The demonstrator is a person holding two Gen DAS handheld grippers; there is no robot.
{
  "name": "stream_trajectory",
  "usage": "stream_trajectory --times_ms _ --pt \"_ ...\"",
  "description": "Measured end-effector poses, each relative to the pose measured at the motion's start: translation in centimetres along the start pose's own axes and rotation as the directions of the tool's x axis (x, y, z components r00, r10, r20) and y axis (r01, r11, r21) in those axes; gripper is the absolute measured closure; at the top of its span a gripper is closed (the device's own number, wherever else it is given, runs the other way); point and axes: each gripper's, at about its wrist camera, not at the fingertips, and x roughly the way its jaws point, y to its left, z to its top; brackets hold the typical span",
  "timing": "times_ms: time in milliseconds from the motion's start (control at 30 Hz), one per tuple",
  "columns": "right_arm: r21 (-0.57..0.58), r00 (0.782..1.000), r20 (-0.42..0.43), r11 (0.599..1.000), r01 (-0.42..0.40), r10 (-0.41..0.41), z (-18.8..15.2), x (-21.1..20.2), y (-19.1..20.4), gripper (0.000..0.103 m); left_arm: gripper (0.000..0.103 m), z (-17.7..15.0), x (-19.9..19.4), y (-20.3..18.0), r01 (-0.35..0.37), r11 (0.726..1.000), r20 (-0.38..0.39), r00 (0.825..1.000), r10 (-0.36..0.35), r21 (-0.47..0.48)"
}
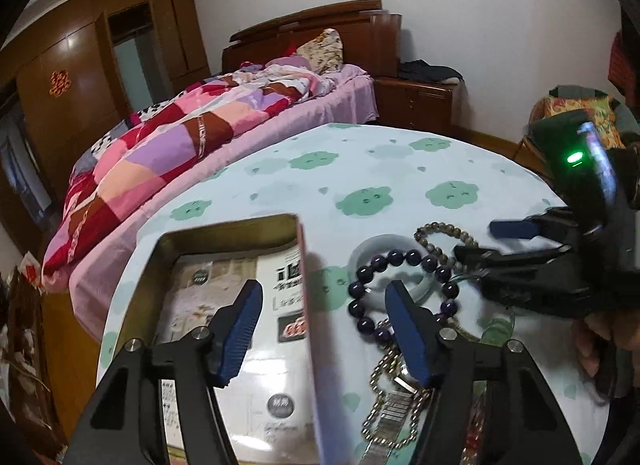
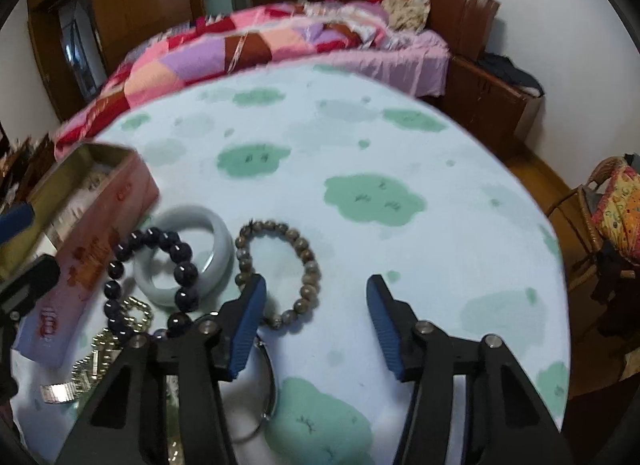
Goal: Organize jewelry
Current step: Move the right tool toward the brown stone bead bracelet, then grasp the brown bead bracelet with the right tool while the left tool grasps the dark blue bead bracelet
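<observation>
1. Where the round table (image 2: 360, 137) carries its pale cloth printed with green clouds, the jewelry lies in 1 cluster at the near left, beside an open tin box (image 1: 168, 249).
2. Tin box: rectangular, gold-lined inside, pink outside with red print; printed paper packets lie in it. It sits left of the jewelry, its long right wall just beside the beads.
3. Pale bangle (image 2: 188, 261): smooth, whitish-green, lying flat, close to the box wall.
4. Dark purple bead bracelet (image 2: 176, 257): large round beads, draped across the bangle and trailing toward the near edge.
5. Brown bead bracelet (image 2: 280, 273): smaller mottled beads, flat on the cloth, touching the right side of the bangle.
6. Gold chain (image 1: 384, 381) and metal-link watch band (image 1: 396, 409): tangled together nearer than the bangle.
7. Thin wire ring (image 2: 268, 385): near the brown bracelet, partly hidden by a finger.
8. Left gripper (image 1: 324, 333): blue-padded jaws spread, nothing between the pads; 1 finger hangs over the box interior, the other over the purple beads, straddling the box's right wall.
9. Right gripper (image 2: 316, 329): jaws apart, holding nothing; its left finger overlaps the near arc of the brown bracelet, bare cloth between the pads.
10. Background: bed (image 1: 192, 137) with patchwork quilt beyond the table, wooden wardrobe (image 1: 80, 73) at far left.
</observation>
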Motion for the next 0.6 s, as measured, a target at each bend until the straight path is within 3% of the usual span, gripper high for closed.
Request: stream_trajectory --times_ms 67,100,300,600 --pt "0.0 1.0 0.001 1.0 0.008 -0.008 -0.1 -0.1 -0.1 0.072 0.039 0.3 0.2 -0.5 0.006 1.0 -0.003 1.0 -0.006 0.018" --pt "0.004 1.0 0.003 1.0 0.008 -0.008 -0.3 -0.3 -0.3 0.091 0.039 0.4 0.3 -0.9 0.014 1.0 -0.006 1.0 -0.014 0.027" --pt "0.104 0.998 0.05 0.994 -0.045 0.04 -1.3 -1.8 -3.0 0.091 0.039 1.3 0.7 -2.9 0.087 0.995 -0.031 0.996 -0.086 0.038" --pt "0.118 0.995 0.099 0.993 -0.028 0.017 -1.2 -2.7 -3.2 0.091 0.039 1.7 3.2 -5.8 0.127 0.99 -0.121 0.985 -0.119 0.059"
